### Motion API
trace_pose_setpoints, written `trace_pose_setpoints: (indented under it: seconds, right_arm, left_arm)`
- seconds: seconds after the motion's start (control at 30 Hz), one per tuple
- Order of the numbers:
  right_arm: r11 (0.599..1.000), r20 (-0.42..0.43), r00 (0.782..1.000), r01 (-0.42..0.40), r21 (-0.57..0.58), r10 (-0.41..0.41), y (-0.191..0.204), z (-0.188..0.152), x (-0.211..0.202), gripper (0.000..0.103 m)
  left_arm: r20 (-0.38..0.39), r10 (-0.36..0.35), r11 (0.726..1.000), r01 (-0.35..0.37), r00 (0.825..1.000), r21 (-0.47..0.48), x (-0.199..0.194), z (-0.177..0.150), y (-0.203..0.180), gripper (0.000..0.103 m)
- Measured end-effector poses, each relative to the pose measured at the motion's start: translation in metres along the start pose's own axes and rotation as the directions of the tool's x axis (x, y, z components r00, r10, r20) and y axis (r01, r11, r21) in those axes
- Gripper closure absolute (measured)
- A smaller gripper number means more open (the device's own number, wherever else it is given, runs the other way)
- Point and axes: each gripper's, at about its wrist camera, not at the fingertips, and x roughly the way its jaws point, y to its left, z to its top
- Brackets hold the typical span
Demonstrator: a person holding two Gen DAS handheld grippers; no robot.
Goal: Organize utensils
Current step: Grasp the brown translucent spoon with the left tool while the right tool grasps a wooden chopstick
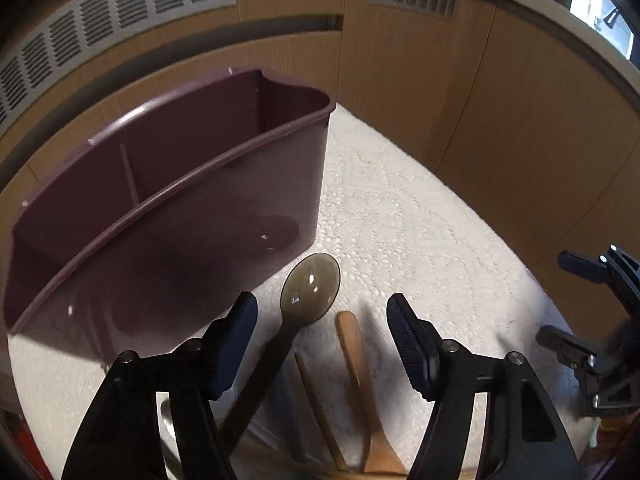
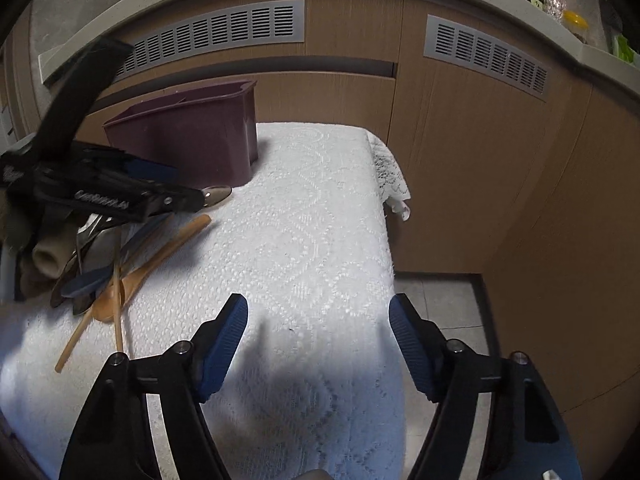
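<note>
A dark purple utensil holder [image 1: 168, 208] with an inner divider stands on the white lace cloth; it also shows in the right wrist view [image 2: 188, 140]. A pile of utensils lies in front of it: a dark translucent spoon [image 1: 310, 286], a wooden spatula [image 1: 356, 364] and a thin wooden stick [image 1: 316, 400]. My left gripper [image 1: 322, 312] is open, hovering just above the spoon and spatula handles. It appears in the right wrist view [image 2: 120, 196] over the pile [image 2: 116, 268]. My right gripper [image 2: 318, 316] is open and empty over bare cloth.
The cloth-covered table [image 2: 320, 208] ends at its right edge, with tiled floor [image 2: 440, 300] below. Wooden cabinet fronts with grey vents [image 2: 224, 36] stand close behind. The right gripper's body [image 1: 600, 340] shows at the right of the left wrist view.
</note>
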Motion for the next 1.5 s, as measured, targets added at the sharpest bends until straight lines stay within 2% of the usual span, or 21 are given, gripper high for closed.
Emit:
trace_pose_setpoints:
  seconds: [0.13,0.2,0.23,0.27,0.37,0.5,0.53,0.6,0.67,0.7,0.73,0.77,0.83,0.9,1.0,1.13,1.23,1.3,1.37,1.43,1.5]
  right_arm:
    - [1.0,-0.013,1.0,-0.008,0.01,0.008,-0.002,-0.004,0.008,0.034]
    - [1.0,-0.018,1.0,-0.012,0.012,0.012,-0.002,-0.004,0.01,0.034]
    - [1.0,-0.017,1.0,-0.013,0.013,0.013,-0.001,-0.004,0.009,0.034]
    - [1.0,-0.015,1.0,-0.015,0.013,0.015,0.0,-0.003,0.008,0.034]
    - [1.0,-0.012,1.0,-0.026,0.013,0.026,0.004,0.001,0.003,0.034]
    - [0.999,-0.01,0.999,-0.034,-0.015,0.033,0.017,0.008,-0.004,0.034]
    - [0.998,-0.006,0.999,-0.042,-0.035,0.042,0.024,0.012,-0.005,0.034]
    - [0.994,-0.001,0.997,-0.076,-0.081,0.076,0.041,0.019,-0.005,0.037]
    - [0.981,-0.019,0.99,-0.139,-0.136,0.138,0.061,0.028,-0.002,0.058]
    - [0.968,-0.039,0.983,-0.186,-0.166,0.182,0.074,0.031,0.001,0.065]
    - [0.952,-0.064,0.971,-0.237,-0.195,0.228,0.087,0.034,0.003,0.076]
    - [0.934,-0.088,0.96,-0.28,-0.222,0.267,0.1,0.036,0.005,0.083]
    - [0.9,-0.116,0.943,-0.333,-0.279,0.313,0.126,0.04,0.01,0.087]
    - [0.87,-0.136,0.931,-0.366,-0.331,0.34,0.15,0.043,0.015,0.09]
    - [0.83,-0.217,0.897,-0.44,-0.344,0.385,0.175,0.048,0.034,0.09]
    - [0.817,-0.309,0.881,-0.457,-0.352,0.36,0.196,0.057,0.068,0.09]
    - [0.823,-0.321,0.891,-0.43,-0.371,0.321,0.206,0.057,0.08,0.09]
    - [0.834,-0.321,0.895,-0.417,-0.36,0.309,0.21,0.059,0.081,0.096]
    - [0.848,-0.308,0.902,-0.402,-0.346,0.302,0.209,0.06,0.078,0.098]
    - [0.863,-0.282,0.912,-0.385,-0.328,0.299,0.2,0.063,0.071,0.098]
    - [0.877,-0.259,0.914,-0.382,-0.291,0.312,0.187,0.066,0.063,0.098]
  left_arm:
    - [-0.067,-0.004,1.0,0.004,0.998,-0.001,0.017,0.008,0.004,0.052]
    - [-0.091,-0.023,0.999,0.02,0.996,-0.03,0.026,0.011,0.007,0.054]
    - [-0.105,-0.028,0.999,0.024,0.994,-0.048,0.031,0.011,0.009,0.061]
    - [-0.097,-0.019,0.998,0.013,0.995,-0.055,0.033,0.013,0.012,0.065]
    - [-0.067,0.003,0.998,-0.007,0.998,-0.066,0.034,0.013,0.013,0.065]
    - [0.064,0.022,0.988,-0.012,0.998,-0.152,-0.02,-0.008,0.028,0.066]
    - [0.115,0.042,0.985,-0.022,0.992,-0.172,-0.039,-0.016,0.031,0.067]
    - [0.22,0.105,0.974,-0.055,0.97,-0.222,-0.08,-0.034,0.037,0.068]
    - [0.283,0.148,0.962,-0.072,0.948,-0.264,-0.104,-0.048,0.041,0.07]
    - [0.314,0.171,0.955,-0.078,0.934,-0.287,-0.111,-0.056,0.041,0.07]
    - [0.34,0.196,0.946,-0.086,0.92,-0.312,-0.123,-0.064,0.044,0.071]
    - [0.353,0.204,0.941,-0.085,0.913,-0.326,-0.131,-0.072,0.046,0.076]
    - [0.382,0.228,0.92,-0.07,0.895,-0.385,-0.15,-0.086,0.057,0.081]
    - [0.404,0.227,0.904,-0.036,0.886,-0.427,-0.167,-0.103,0.061,0.081]
    - [0.422,0.25,0.892,-0.038,0.872,-0.45,-0.178,-0.117,0.068,0.081]
    - [0.414,0.244,0.882,-0.023,0.877,-0.472,-0.179,-0.133,0.072,0.081]
    - [0.382,0.255,0.866,-0.035,0.888,-0.499,-0.172,-0.138,0.084,0.08]
    - [0.336,0.253,0.853,-0.046,0.907,-0.519,-0.158,-0.138,0.094,0.077]
    - [0.272,0.262,0.825,-0.068,0.926,-0.561,-0.142,-0.14,0.107,0.058]
    - [0.213,0.267,0.8,-0.093,0.94,-0.592,-0.128,-0.142,0.118,0.047]
    - [0.151,0.231,0.772,-0.087,0.961,-0.63,-0.11,-0.14,0.134,0.045]
